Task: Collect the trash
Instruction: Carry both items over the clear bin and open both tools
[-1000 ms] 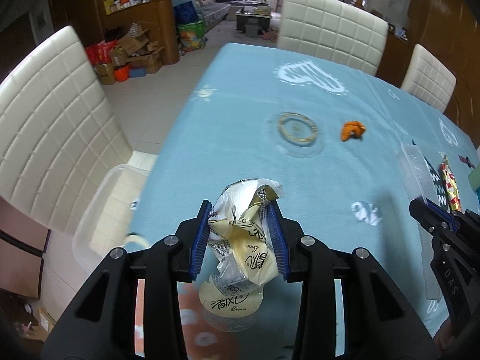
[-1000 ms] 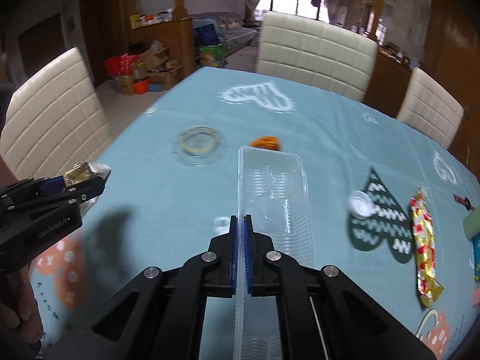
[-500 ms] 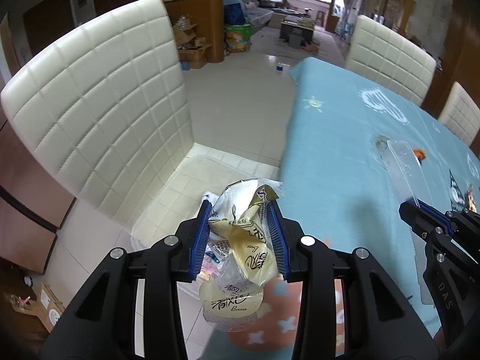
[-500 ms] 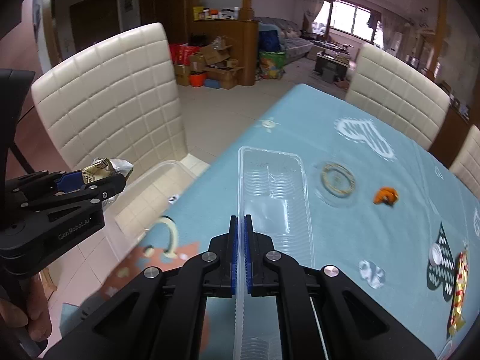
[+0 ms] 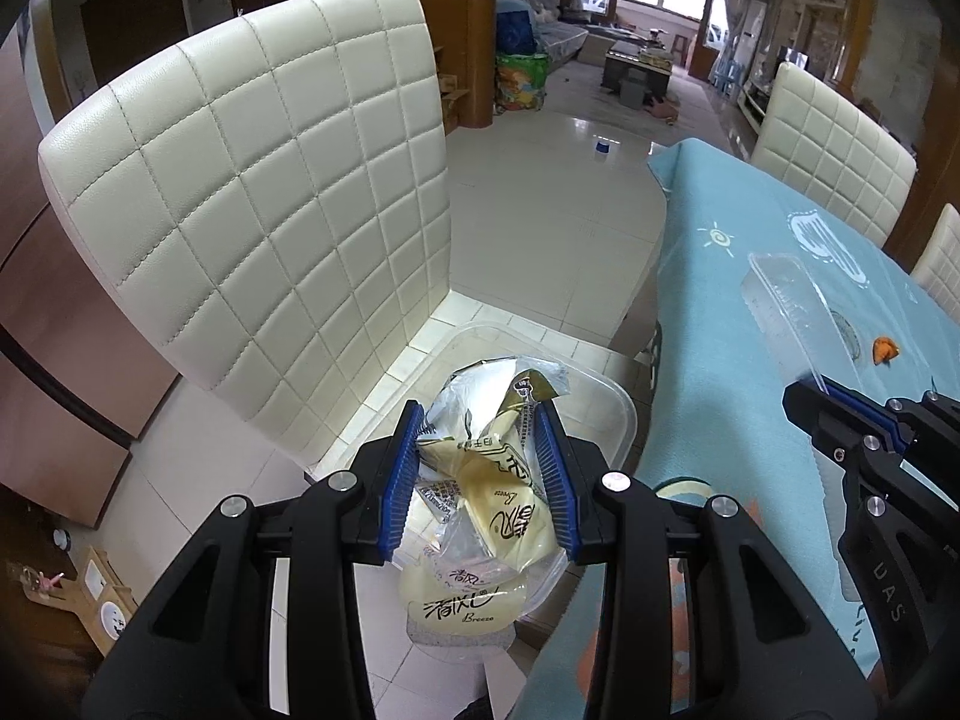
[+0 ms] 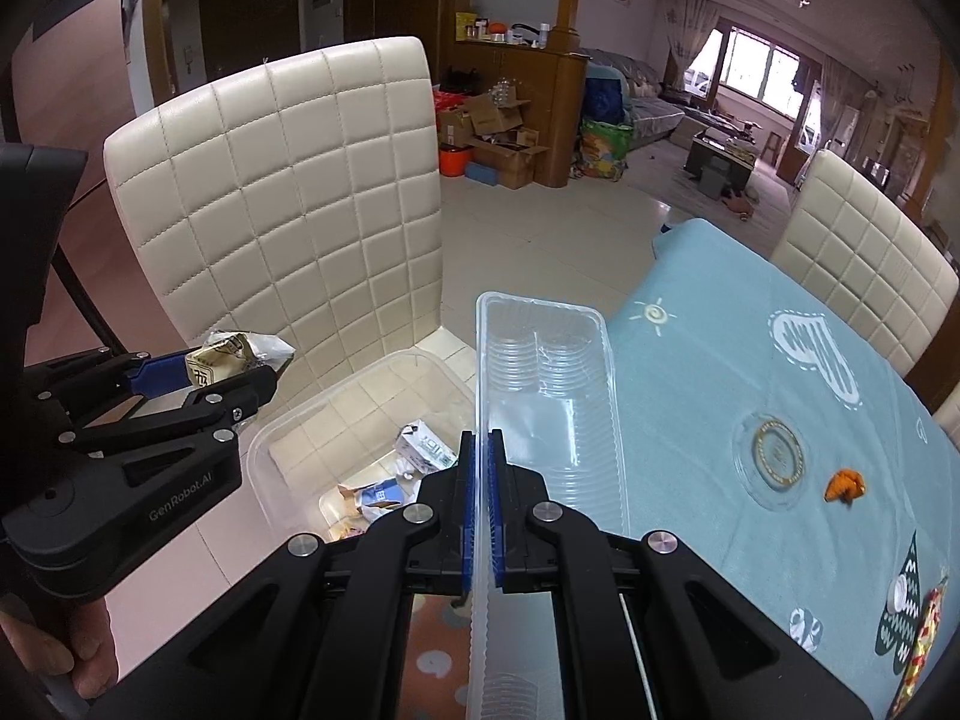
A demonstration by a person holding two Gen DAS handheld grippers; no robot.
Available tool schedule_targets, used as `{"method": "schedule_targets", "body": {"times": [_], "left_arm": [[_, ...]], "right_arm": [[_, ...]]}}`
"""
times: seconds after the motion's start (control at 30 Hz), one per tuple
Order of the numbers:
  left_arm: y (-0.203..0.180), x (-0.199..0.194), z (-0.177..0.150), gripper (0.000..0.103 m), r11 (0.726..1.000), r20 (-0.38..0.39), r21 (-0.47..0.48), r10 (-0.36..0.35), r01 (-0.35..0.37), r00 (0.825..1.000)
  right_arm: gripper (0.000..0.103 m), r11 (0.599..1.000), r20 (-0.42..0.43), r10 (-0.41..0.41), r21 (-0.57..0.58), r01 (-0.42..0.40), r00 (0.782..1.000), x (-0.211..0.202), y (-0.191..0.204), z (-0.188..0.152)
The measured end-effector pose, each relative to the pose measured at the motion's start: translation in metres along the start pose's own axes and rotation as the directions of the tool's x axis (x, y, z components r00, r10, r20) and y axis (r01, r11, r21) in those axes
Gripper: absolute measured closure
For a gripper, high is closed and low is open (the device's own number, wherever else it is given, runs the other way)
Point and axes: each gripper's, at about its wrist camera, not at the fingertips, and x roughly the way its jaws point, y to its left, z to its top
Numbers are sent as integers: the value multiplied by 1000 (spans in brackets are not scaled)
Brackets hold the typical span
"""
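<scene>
A cream quilted leather chair [image 5: 258,228] stands beside the tabletop under a smooth light-blue patterned cloth [image 6: 750,396]. On the chair seat rests a clear, rounded rectangular plastic bin [image 6: 282,438] with scraps inside. The right gripper [image 6: 480,498] has its blue ribbed fingers [image 6: 467,510] clenched on the thin rim of a long, clear ribbed plastic tray [image 6: 552,396], which juts forward over the tabletop edge. The left gripper [image 5: 480,474] grasps a crumpled yellow-and-silver foil wrapper [image 5: 486,480] squeezed between its fingers, above the bin.
</scene>
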Motion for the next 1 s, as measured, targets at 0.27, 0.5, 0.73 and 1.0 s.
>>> {"method": "schedule_targets", "body": {"times": [0.27, 0.5, 0.73, 1.0], "left_arm": [[4, 12, 10, 48, 1000, -12, -15, -14, 13, 1000], [14, 14, 16, 16, 998, 11, -43, 36, -36, 999], [30, 17, 11, 16, 996, -1, -71, 62, -62, 998], [47, 16, 4, 16, 990, -12, -116, 86, -87, 996]], "right_arm": [[99, 1000, -15, -5, -6, 5, 1000, 13, 0, 10], [99, 1000, -30, -4, -6, 4, 1000, 24, 0, 16], [99, 999, -51, 19, -26, -20, 999, 37, 9, 19], [98, 997, -102, 1, -73, -9, 995, 53, 24, 24]]}}
